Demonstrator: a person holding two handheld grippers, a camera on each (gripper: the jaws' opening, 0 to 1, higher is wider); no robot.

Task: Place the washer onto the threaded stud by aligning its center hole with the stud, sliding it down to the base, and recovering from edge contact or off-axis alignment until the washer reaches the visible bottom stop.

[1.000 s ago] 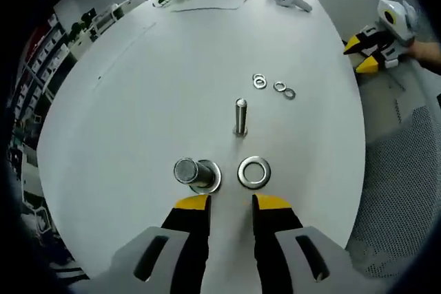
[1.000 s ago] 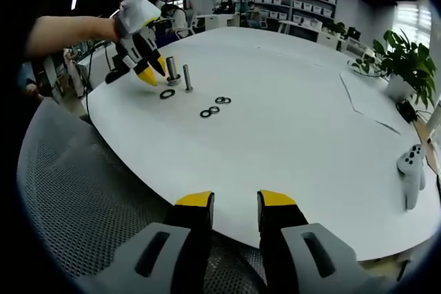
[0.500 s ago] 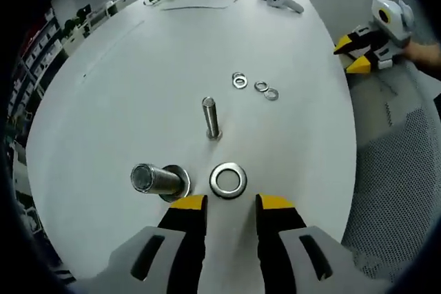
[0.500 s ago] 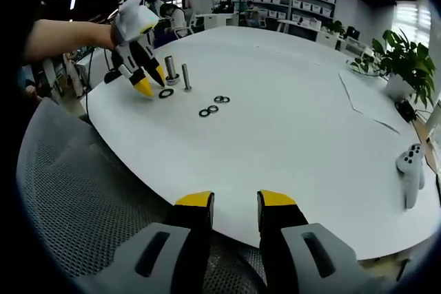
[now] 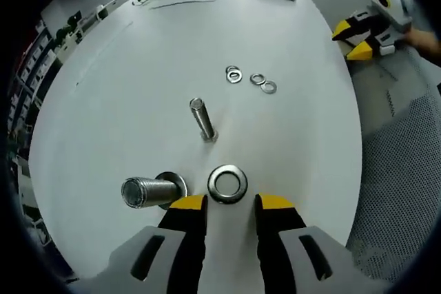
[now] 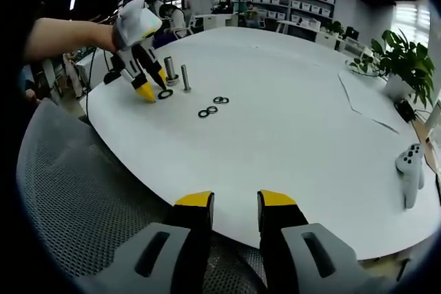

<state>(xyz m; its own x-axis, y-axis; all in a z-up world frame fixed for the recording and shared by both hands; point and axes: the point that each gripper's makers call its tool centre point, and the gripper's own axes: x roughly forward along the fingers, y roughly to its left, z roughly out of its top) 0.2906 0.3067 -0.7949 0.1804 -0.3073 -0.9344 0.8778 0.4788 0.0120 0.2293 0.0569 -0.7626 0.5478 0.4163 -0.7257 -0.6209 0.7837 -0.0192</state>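
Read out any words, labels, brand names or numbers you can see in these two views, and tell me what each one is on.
No readable text.
Sheet of paper on the white table: no print can be made out.
Boxes on the far shelves: too small and blurred to read.
Large washer, studs, game controller: no markings visible.

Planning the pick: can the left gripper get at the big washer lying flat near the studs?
Probably yes. The washer lies flat on the table just ahead of the open left gripper, nothing between them. The thick stud stands close beside one finger.
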